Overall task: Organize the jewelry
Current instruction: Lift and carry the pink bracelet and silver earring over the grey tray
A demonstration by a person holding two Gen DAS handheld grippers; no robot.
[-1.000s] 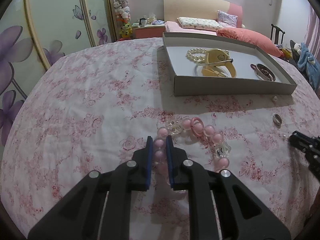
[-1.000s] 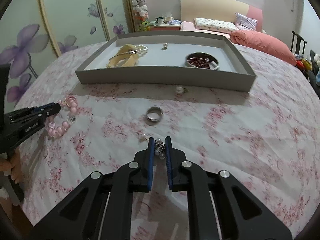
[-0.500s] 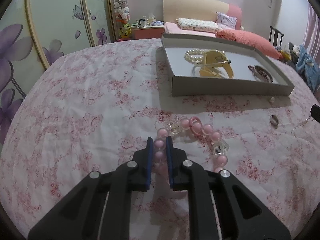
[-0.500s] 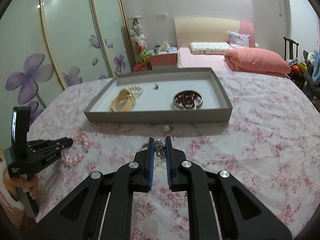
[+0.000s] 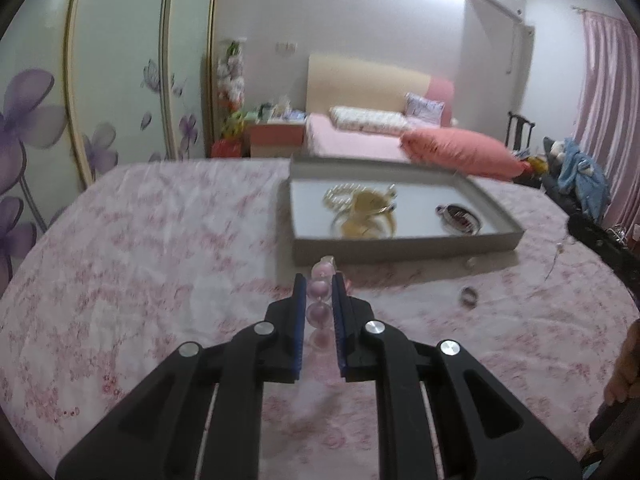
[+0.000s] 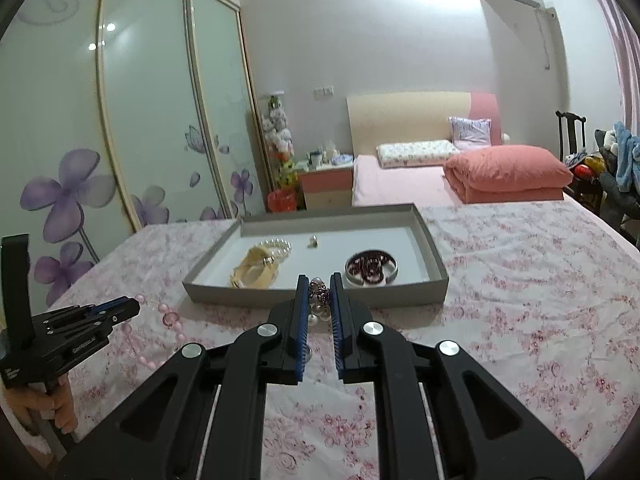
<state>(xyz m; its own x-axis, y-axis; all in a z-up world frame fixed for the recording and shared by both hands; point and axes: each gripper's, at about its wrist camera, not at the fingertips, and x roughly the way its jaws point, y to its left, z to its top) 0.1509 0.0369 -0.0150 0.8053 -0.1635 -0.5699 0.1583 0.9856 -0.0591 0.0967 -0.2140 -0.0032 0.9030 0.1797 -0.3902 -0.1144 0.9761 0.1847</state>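
Nearest me, my left gripper [image 5: 319, 292] has its jaws pinching a string of round pink beads [image 5: 318, 295], and the right-wrist view shows the rest of that bracelet hanging off the jaws above the cloth. My right gripper [image 6: 319, 294] has its jaws pinching a small cluster of pearls and dark stones [image 6: 318, 300], which sits just in front of the near wall of the tray. Both grippers hang over the desk [image 6: 520, 300], a wide surface under a soft, wrinkled white cloth printed with pink flowers. To my right the cloth lies open all the way to its far edge. A little metal ring [image 5: 469, 296] lies loose on the cloth between the two grippers, and a small pale bead [image 5: 470, 263] rests just beside the tray's near wall.

Farther on stands the tray [image 6: 436, 264], a shallow grey rectangular box with low upright walls and a white floor. Inside it lie a strand of white pearls [image 6: 276, 246], a tan strap [image 6: 256, 270] touching those pearls, a small earring-like piece [image 6: 313, 242] near the back, and a round metal bangle [image 6: 371, 268] with dark red beads inside it.

Beyond the desk I see a bed [image 6: 400, 184] with a folded coral quilt [image 6: 508, 174], and frosted wardrobe doors [image 6: 140, 140] painted with purple flowers on the left
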